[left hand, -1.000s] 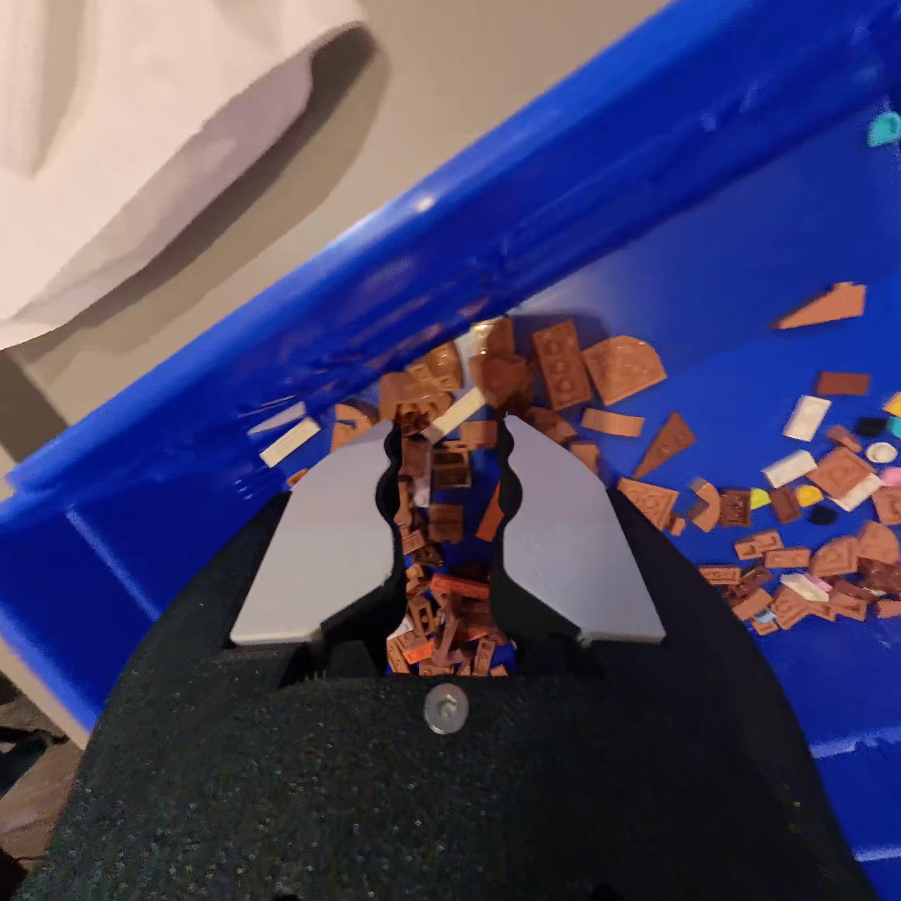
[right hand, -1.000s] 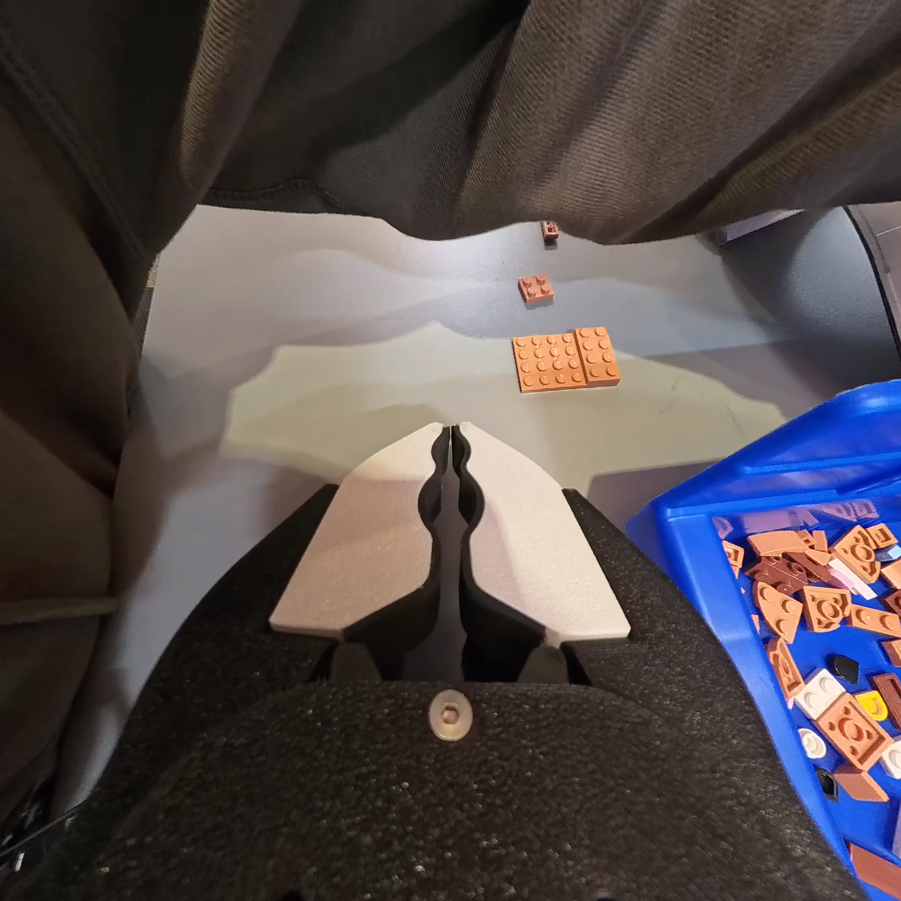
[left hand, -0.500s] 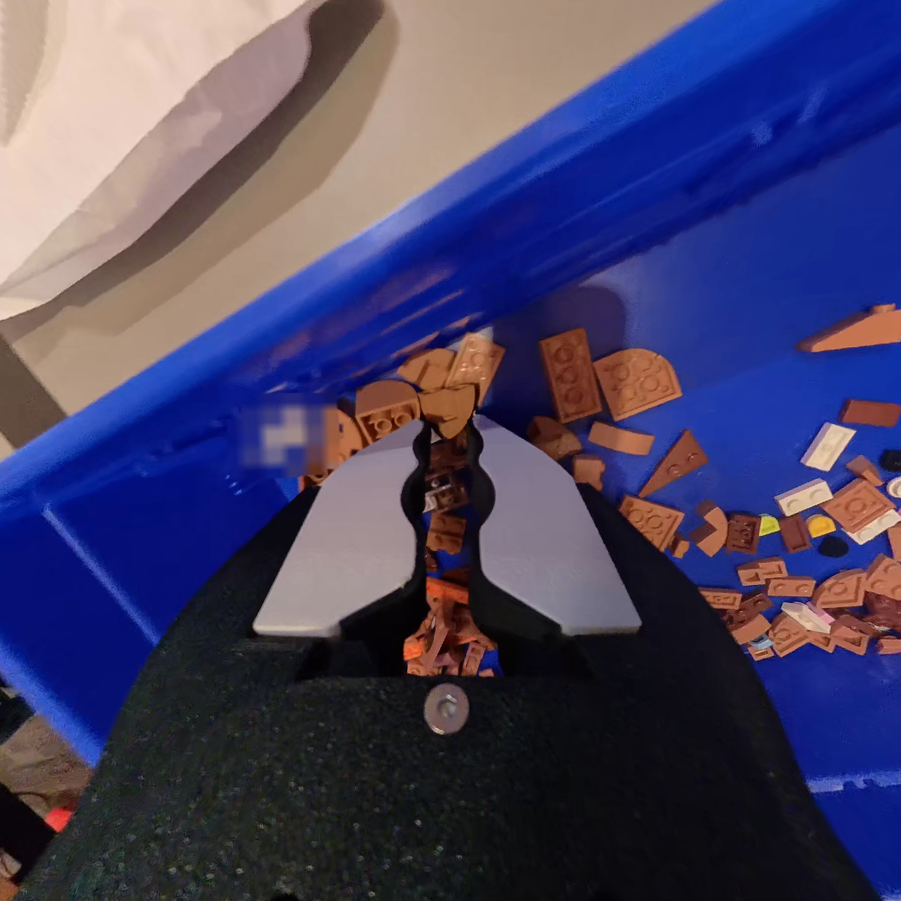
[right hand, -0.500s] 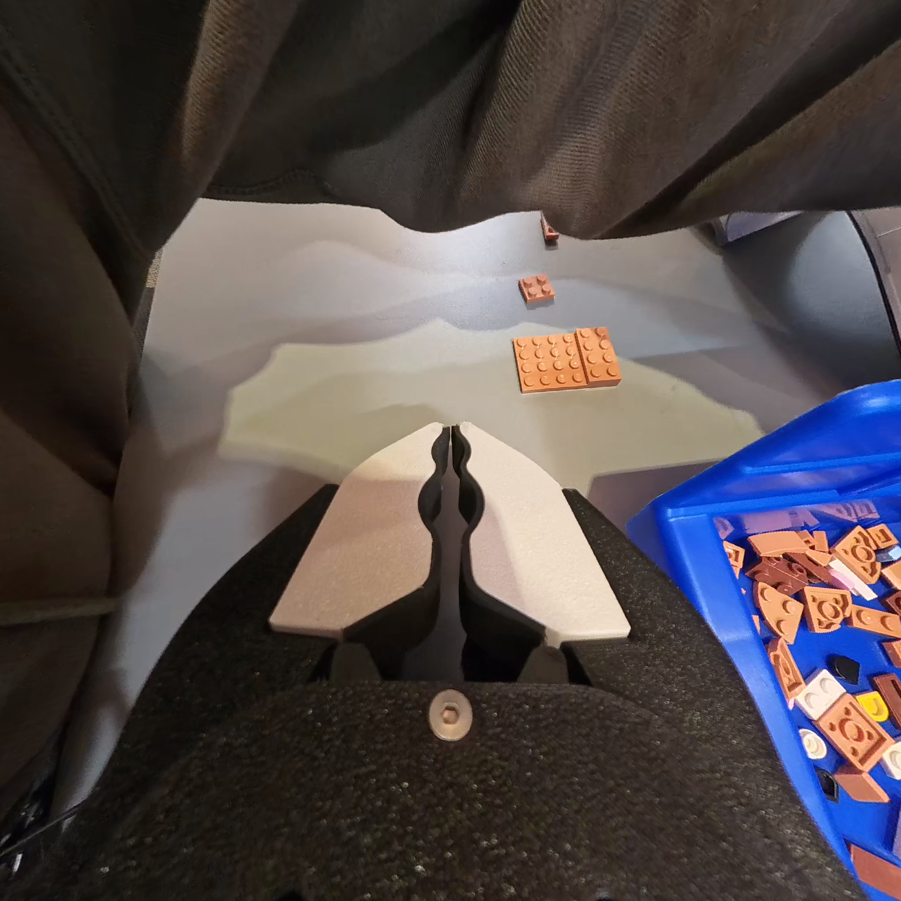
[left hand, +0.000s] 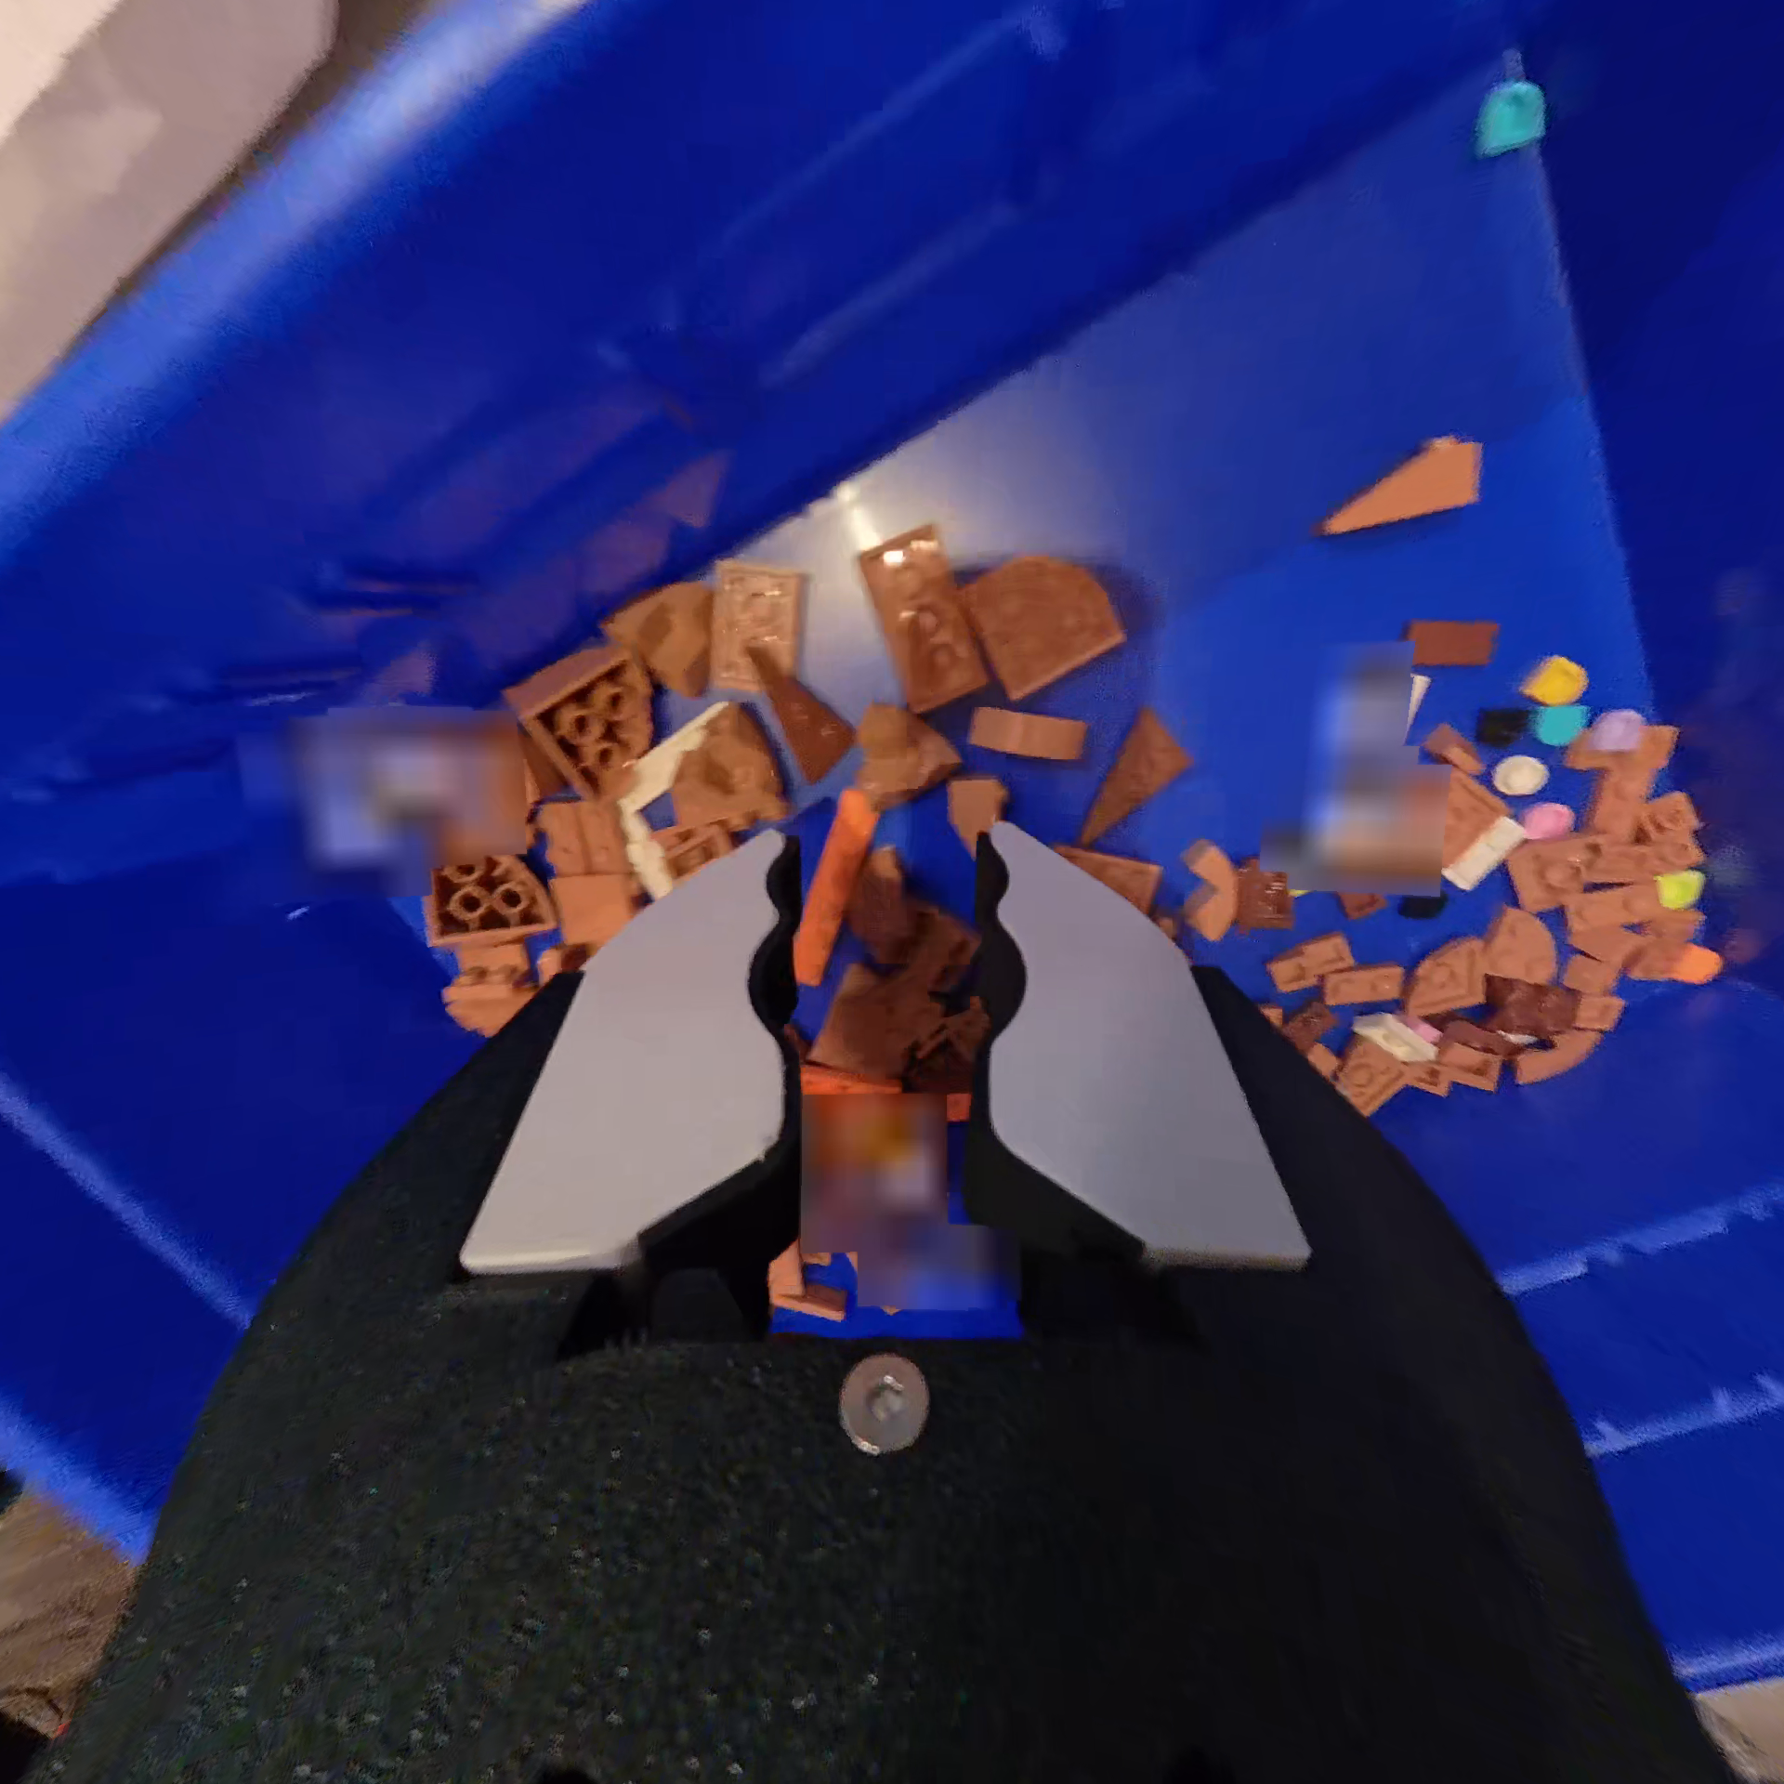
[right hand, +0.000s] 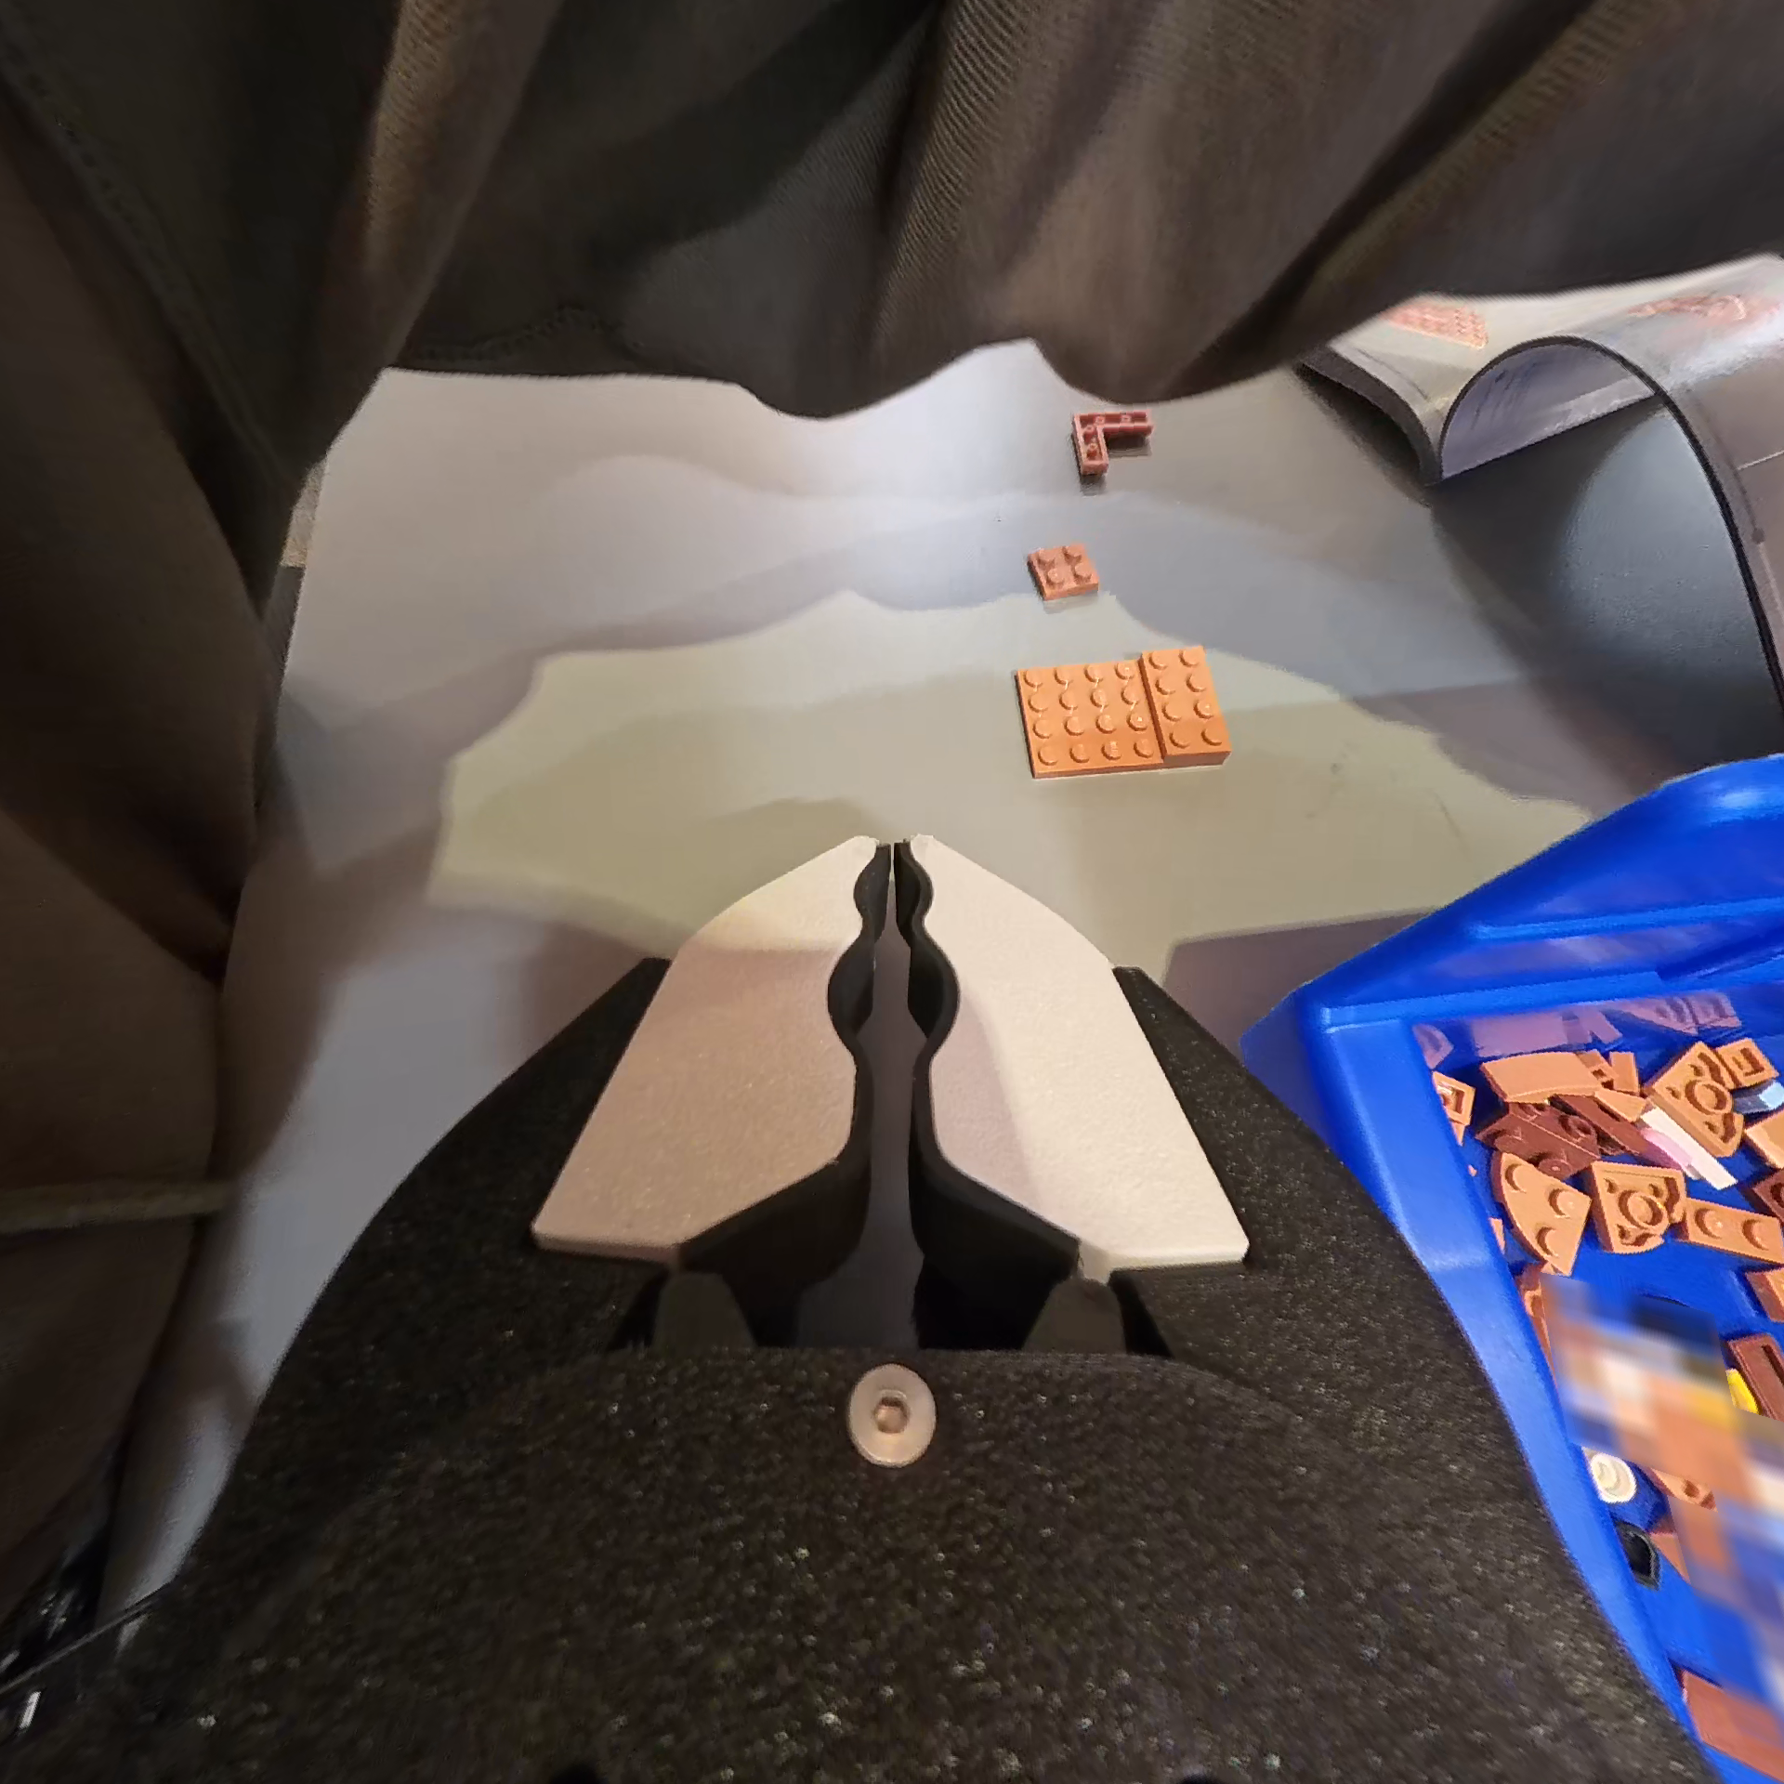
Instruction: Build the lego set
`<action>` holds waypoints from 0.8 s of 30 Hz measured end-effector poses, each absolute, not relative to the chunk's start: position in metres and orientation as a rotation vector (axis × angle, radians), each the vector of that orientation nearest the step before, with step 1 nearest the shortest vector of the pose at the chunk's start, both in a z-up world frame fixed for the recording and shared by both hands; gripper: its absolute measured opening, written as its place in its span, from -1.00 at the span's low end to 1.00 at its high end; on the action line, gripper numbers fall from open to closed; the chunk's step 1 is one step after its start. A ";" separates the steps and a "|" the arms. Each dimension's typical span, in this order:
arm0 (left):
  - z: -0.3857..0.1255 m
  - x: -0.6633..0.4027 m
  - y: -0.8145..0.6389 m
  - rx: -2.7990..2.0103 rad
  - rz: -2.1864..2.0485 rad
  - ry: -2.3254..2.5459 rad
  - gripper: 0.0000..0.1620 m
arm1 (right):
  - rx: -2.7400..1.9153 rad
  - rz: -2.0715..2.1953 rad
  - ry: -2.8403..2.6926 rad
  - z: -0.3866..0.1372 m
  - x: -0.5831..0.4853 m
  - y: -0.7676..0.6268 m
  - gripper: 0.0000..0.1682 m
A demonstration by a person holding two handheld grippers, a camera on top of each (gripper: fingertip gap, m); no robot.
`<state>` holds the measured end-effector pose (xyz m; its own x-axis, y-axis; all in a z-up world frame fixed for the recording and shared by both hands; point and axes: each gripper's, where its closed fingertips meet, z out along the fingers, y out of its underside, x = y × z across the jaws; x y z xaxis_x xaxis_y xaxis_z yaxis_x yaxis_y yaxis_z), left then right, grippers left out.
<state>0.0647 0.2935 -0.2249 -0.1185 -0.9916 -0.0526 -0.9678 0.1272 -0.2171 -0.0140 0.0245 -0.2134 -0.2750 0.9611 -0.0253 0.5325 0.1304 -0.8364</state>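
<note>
My left gripper (left hand: 883, 845) is open inside the blue bin (left hand: 676, 319), above a heap of brown and orange lego pieces (left hand: 888, 956). An orange piece (left hand: 835, 893) lies tilted between the fingers; nothing is held. My right gripper (right hand: 893, 850) is shut and empty, hovering over the grey table (right hand: 676, 579). Ahead of it lies a flat orange assembly of two joined plates (right hand: 1120, 710), with a small brown square plate (right hand: 1062, 571) and a dark brown L-shaped piece (right hand: 1105, 439) beyond it.
The blue bin (right hand: 1371, 1081) with several loose pieces stands at the right of the right wrist view. A person's dark clothing (right hand: 676, 193) hangs over the table's far side and left. An open booklet (right hand: 1545, 367) lies at the far right. My hands' fingertips stand some 30 cm from each other.
My left gripper has opened after having nearly shut on a brown piece, and pieces in the heap have shifted. The right gripper has barely moved; the clothing has lifted and uncovered the L-shaped piece.
</note>
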 end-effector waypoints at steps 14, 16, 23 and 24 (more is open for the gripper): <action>-0.243 0.063 0.285 -1.961 -0.079 2.303 -0.87 | -1.433 1.036 -1.876 -0.213 -0.014 0.024 -1.00; -0.240 0.063 0.289 -1.974 -0.084 2.266 -0.87 | -1.433 1.036 -1.875 -0.213 -0.014 0.024 -1.00; -0.236 0.062 0.289 -2.010 -0.135 2.221 -0.80 | -1.432 1.035 -1.876 -0.213 -0.014 0.024 -0.99; -0.235 0.061 0.289 -2.012 -0.134 2.216 -0.76 | -1.432 1.034 -1.877 -0.214 -0.014 0.024 -0.99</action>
